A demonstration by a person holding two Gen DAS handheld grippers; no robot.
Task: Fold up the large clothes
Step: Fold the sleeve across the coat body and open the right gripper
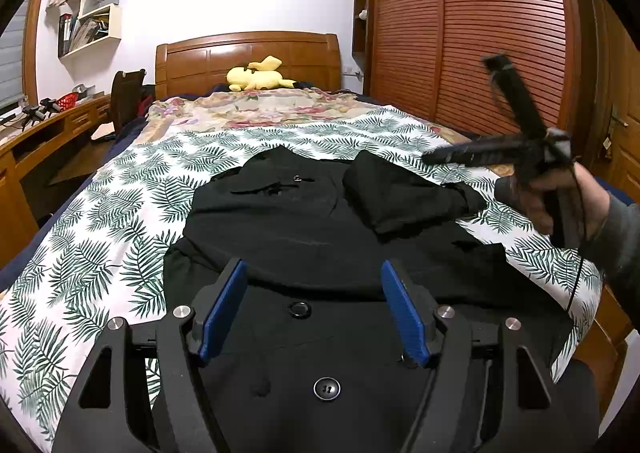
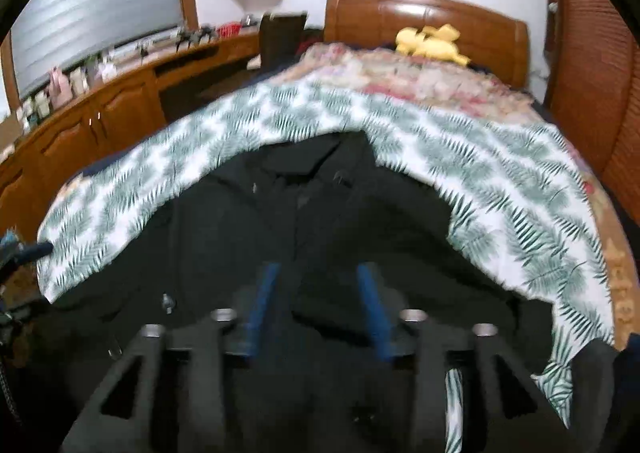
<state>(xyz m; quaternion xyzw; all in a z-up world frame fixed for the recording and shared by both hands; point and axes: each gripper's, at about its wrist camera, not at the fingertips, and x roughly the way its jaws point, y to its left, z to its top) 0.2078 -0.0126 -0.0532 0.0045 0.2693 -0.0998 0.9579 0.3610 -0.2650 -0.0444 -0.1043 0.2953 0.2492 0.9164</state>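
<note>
A large black buttoned coat point(image 1: 304, 221) lies flat on the leaf-print bedspread point(image 1: 120, 221), collar toward the headboard. Its right sleeve point(image 1: 400, 193) is folded in across the chest. My left gripper point(image 1: 314, 273) is open and empty, low over the coat's front near two black buttons point(image 1: 327, 389). My right gripper point(image 1: 430, 158) hangs blurred in the air over the bed's right side, held in a hand. In the right wrist view the right gripper point(image 2: 318, 277) is open and empty above the coat point(image 2: 280, 221), and the picture is motion-blurred.
A yellow plush toy point(image 1: 258, 75) lies by the wooden headboard point(image 1: 248, 53). A floral quilt point(image 1: 260, 107) covers the far half of the bed. A wooden desk with a chair point(image 1: 124, 97) runs along the left. A slatted wardrobe point(image 1: 472, 33) stands on the right.
</note>
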